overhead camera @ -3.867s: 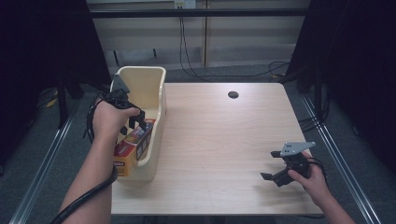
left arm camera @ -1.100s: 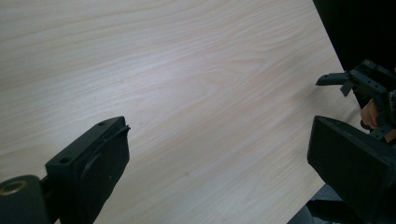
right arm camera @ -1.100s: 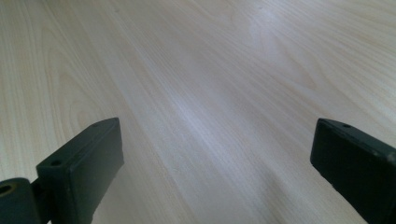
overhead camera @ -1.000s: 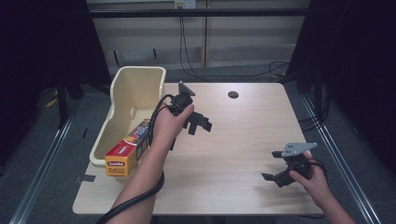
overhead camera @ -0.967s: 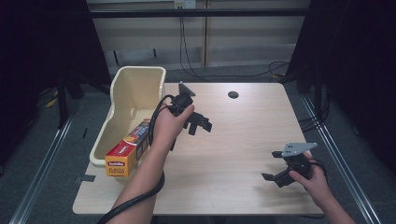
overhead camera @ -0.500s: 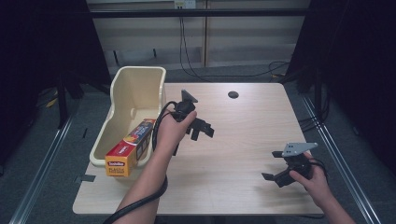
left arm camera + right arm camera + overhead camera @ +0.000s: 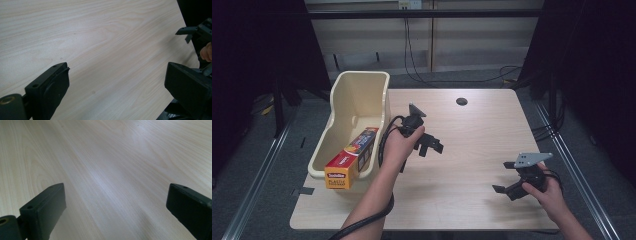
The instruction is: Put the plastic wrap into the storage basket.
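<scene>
Two grippers hang empty over the wooden table (image 7: 472,130), each with jaws spread wide on bare wood. The left gripper (image 7: 431,146) hovers mid-table, just right of the cream plastic bin (image 7: 362,90), where the orange box of plastic wrap (image 7: 352,157) lies propped lengthwise against the near rim, likely dropped there. The right gripper (image 7: 507,189) waits low by the near right edge, well clear.

The orange box (image 7: 351,156) carries print — too small to read, perhaps "PLASTIC" on its end.
</scene>
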Available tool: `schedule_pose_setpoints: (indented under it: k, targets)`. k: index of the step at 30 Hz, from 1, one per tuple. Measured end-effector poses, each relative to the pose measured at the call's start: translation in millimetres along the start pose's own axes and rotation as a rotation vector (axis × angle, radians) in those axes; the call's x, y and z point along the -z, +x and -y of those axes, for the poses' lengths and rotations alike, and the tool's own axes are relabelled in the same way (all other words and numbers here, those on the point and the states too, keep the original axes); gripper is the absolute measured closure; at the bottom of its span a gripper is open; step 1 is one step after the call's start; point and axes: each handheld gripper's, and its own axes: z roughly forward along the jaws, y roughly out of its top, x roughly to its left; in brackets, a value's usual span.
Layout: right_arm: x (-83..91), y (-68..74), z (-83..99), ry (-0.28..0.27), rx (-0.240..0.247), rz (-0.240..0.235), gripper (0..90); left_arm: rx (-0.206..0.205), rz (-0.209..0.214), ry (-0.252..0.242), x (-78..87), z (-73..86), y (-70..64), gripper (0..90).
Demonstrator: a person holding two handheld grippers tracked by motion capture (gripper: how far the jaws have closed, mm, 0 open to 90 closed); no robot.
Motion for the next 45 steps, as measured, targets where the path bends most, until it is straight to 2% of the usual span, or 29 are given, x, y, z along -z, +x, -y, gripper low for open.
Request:
schedule_pose_setpoints:
  k: [4,11,12,15,21,28,29,31,36,39,45]
  targets:
    - [0.1,-0.1,0.0,-0.001,-0.002,-0.003,2.4,0.011,0.001,0.004,-6.2,4.0,2.0,5.8]
    - [0.0,-0.1,0.0,0.0,-0.001,0.0,2.4,0.001,0.005,0.009,-13.0,9.8,7.1,5.9]
    - [-0.2,-0.3,-0.1,0.0,0.0,0.0,2.4,0.016,0.008,0.0,-15.3,12.0,7.5,5.7]
    - [-0.2,-0.1,-0.1,0.0,0.0,0.0,2.4,-0.004,0.013,0.009,-16.6,13.7,10.7,5.8]
    - [-0.6,-0.3,-0.1,-0.002,0.003,-0.002,2.4,0.008,0.009,0.006,-22.4,19.1,12.9,5.7]
    - [-1.0,-0.3,-0.1,-0.002,-0.001,-0.002,2.4,-0.007,0.006,0.01,-29.9,26.9,15.6,5.9]
    - [-1.2,-0.6,0.0,0.0,0.005,-0.001,2.4,0.003,0.012,0.005,-30.9,27.7,15.2,5.9]
    - [-1.1,-0.4,-0.2,-0.002,0.0,-0.002,2.4,-0.025,0.012,0.018,-32.2,29.5,16.8,5.8]
    - [-1.1,-0.4,-0.2,-0.002,0.0,-0.003,2.4,-0.022,0.008,0.013,-37.5,33.1,15.8,5.8]
    - [-1.0,-0.5,-0.2,-0.001,0.0,-0.003,2.4,-0.04,0.011,0.018,-40.9,35.9,16.2,5.8]
    - [-1.0,-0.8,0.0,0.003,0.004,-0.002,2.4,-0.045,0.016,0.023,-49.3,43.0,17.5,5.8]
